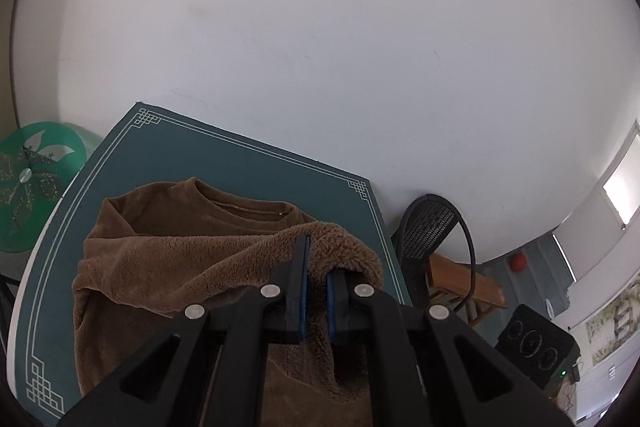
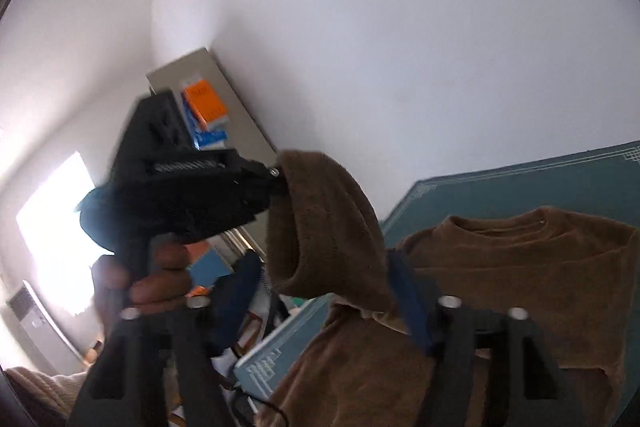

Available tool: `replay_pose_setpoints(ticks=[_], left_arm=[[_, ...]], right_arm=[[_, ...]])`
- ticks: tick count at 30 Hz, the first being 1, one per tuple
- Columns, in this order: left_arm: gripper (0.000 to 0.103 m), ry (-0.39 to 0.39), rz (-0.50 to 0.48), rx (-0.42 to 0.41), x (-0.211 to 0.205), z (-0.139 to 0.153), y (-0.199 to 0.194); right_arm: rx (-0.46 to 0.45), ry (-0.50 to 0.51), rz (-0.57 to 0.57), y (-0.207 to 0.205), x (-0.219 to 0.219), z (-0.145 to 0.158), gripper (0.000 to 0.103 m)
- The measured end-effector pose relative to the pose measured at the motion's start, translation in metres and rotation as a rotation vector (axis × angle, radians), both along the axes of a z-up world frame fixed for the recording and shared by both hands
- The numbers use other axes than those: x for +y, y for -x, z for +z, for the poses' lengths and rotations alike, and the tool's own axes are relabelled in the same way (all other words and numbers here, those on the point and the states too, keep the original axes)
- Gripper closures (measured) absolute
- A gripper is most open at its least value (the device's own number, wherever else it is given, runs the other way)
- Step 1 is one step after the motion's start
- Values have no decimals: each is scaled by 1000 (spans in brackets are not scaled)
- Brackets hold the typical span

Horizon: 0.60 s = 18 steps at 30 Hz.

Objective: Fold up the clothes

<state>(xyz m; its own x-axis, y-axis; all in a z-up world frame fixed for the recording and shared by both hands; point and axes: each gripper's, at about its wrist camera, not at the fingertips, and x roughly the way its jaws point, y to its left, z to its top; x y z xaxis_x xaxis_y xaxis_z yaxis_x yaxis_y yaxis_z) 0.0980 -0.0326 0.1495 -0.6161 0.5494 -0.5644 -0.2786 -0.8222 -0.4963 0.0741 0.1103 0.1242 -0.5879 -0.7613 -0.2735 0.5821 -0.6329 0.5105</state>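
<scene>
Green table mat [image 1: 224, 163] with a white line border carries a brown fleece sweater [image 1: 168, 267] — collar toward the mat's far edge, body running back toward the near edge under both grippers, so its long axis lies far edge to near edge. In the left wrist view the sweater fills the middle of the mat, far right corner of the mat bare just past it. Left gripper [image 1: 316, 279] is clenched on a thick fold of the fleece, probably a sleeve or side flap, lifted clear of the body; the right wrist view shows that same fold [image 2: 320, 223] hanging as a rolled lump off the left gripper's [image 2: 276, 183] tip, above the mat's left edge. Right gripper [image 2: 320, 291] sits low at the near edge, jaws partly apart, one blue pad [image 2: 408, 299] against the fabric, the other finger blurred — cannot tell whether it pinches anything. Relation that matters — the lifted fold is on the left side, the flat body lies to the right of it, so the left hand is nearer and the fold likely goes across toward the right edge.
</scene>
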Motion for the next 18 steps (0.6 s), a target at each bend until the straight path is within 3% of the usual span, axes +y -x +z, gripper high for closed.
replay_pose_setpoints(ticks=[4, 7, 9, 11, 14, 18], left_arm=[[95, -3, -26, -5, 2, -6, -4], [95, 4, -48, -5, 6, -12, -9], [95, 9, -74, -15, 9, -17, -12], [95, 13, -97, -24, 12, -22, -15], [94, 18, -115, -27, 11, -28, -19], [84, 3, -136, -57, 2, -42, -18]], right_arm=[[-51, -74, -70, 11, -8, -12, 55], [-69, -157, -139, 17, -12, -20, 70], [-79, -193, -133, 20, -15, -25, 86], [-73, -225, -132, 22, -16, -26, 95], [-29, -284, -181, 26, -8, -17, 96], [50, -329, -272, 41, 2, 11, 96]])
